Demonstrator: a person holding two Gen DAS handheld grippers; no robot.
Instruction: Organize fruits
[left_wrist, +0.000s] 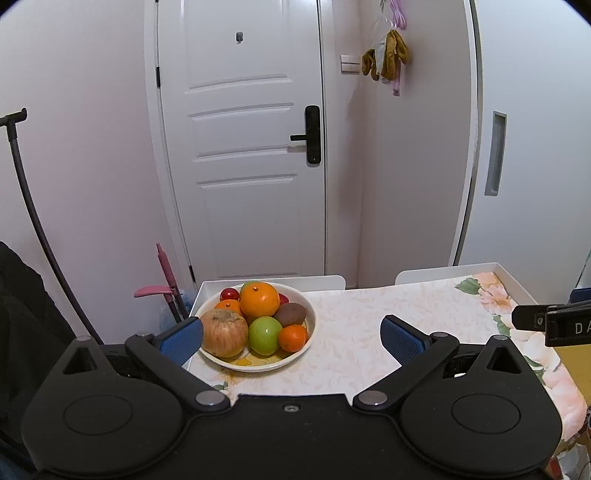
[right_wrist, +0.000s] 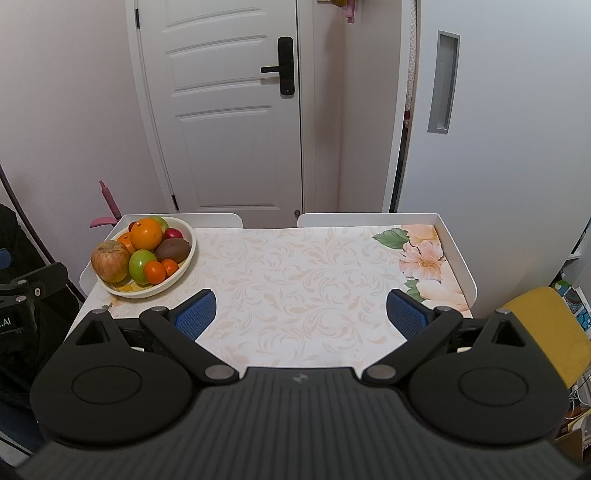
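A white bowl (left_wrist: 308, 334) stands at the table's far left corner, also in the right wrist view (right_wrist: 183, 271). It holds a big orange (left_wrist: 259, 301), a brownish apple (left_wrist: 224, 332), a green apple (left_wrist: 265, 335), a kiwi (left_wrist: 290, 314), small tangerines (left_wrist: 293, 338) and red fruit (left_wrist: 229, 294). My left gripper (left_wrist: 291, 338) is open and empty, just in front of the bowl. My right gripper (right_wrist: 301, 314) is open and empty over the table's middle front.
The table (right_wrist: 295, 266) has a floral cloth and a raised white rim (right_wrist: 458, 254). A yellow chair back (right_wrist: 554, 332) stands at the right. A white door (left_wrist: 251, 147) is behind. A pink-handled tool (left_wrist: 166, 280) leans at the far left.
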